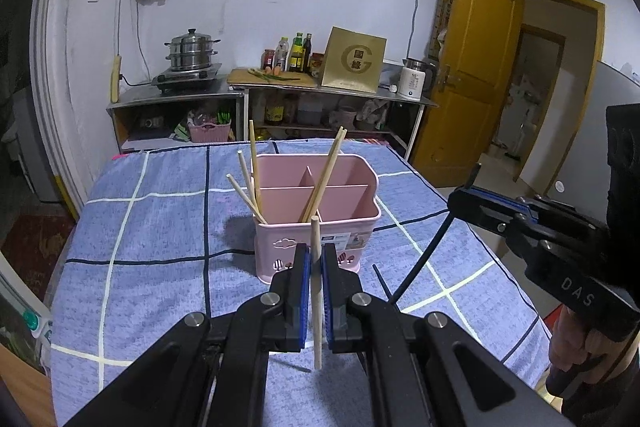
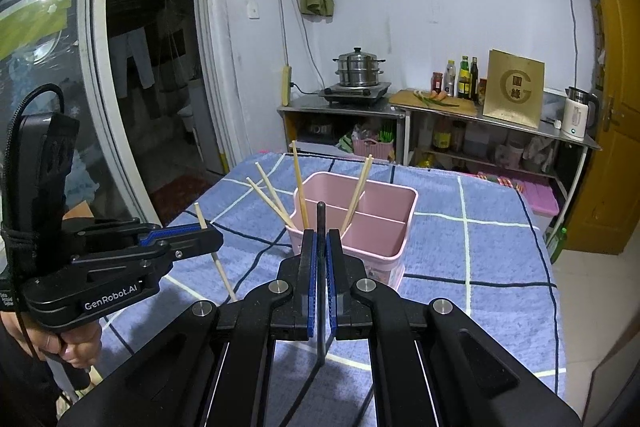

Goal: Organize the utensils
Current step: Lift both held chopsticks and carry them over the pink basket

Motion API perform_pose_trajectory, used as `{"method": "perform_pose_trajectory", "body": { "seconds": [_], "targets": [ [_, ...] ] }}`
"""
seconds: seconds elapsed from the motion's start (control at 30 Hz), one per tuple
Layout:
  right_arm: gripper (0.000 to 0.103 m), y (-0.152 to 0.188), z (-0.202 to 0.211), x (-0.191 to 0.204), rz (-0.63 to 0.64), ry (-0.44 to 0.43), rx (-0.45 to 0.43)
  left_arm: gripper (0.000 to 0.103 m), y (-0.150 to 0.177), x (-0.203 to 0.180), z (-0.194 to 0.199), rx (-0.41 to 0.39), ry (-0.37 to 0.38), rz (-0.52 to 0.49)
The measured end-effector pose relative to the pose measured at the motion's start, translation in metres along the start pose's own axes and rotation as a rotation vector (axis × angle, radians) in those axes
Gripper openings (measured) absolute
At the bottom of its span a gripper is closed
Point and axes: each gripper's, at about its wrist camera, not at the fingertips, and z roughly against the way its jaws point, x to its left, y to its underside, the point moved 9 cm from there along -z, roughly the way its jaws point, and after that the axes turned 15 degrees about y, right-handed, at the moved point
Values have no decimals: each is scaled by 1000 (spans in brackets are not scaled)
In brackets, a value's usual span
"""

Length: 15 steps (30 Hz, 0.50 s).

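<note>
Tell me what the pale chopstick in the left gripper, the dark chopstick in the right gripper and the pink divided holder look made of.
Pale chopstick: likely bamboo or unfinished wood, going by its matte tan look. Dark chopstick: black and smooth; plastic or lacquered wood, cannot tell which. Pink holder: moulded plastic, judging by its uniform colour, thin walls and cut-out shapes.

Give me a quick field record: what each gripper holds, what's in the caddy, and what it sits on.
left gripper: shut on a light wooden chopstick, held upright
right gripper: shut on a dark chopstick, held upright
caddy: pink, divided, on the table ahead of both grippers
caddy contents: wooden chopsticks leaning in the compartments
surface: blue checked cloth
</note>
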Motion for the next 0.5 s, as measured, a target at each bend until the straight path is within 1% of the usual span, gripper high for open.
{"method": "perform_pose_trajectory", "body": {
  "seconds": [0.23, 0.33, 0.5],
  "targets": [
    [4, -10, 1, -1, -1, 11, -20, 6, -14, 5, 2, 2, -1, -6],
    [4, -21, 3, -4, -14, 10, -42, 6, -28, 5, 6, -16, 0, -11],
    [4, -46, 4, -10, -45, 6, -81, 6, -60, 4, 16, -60, -9, -28]
  ]
}}
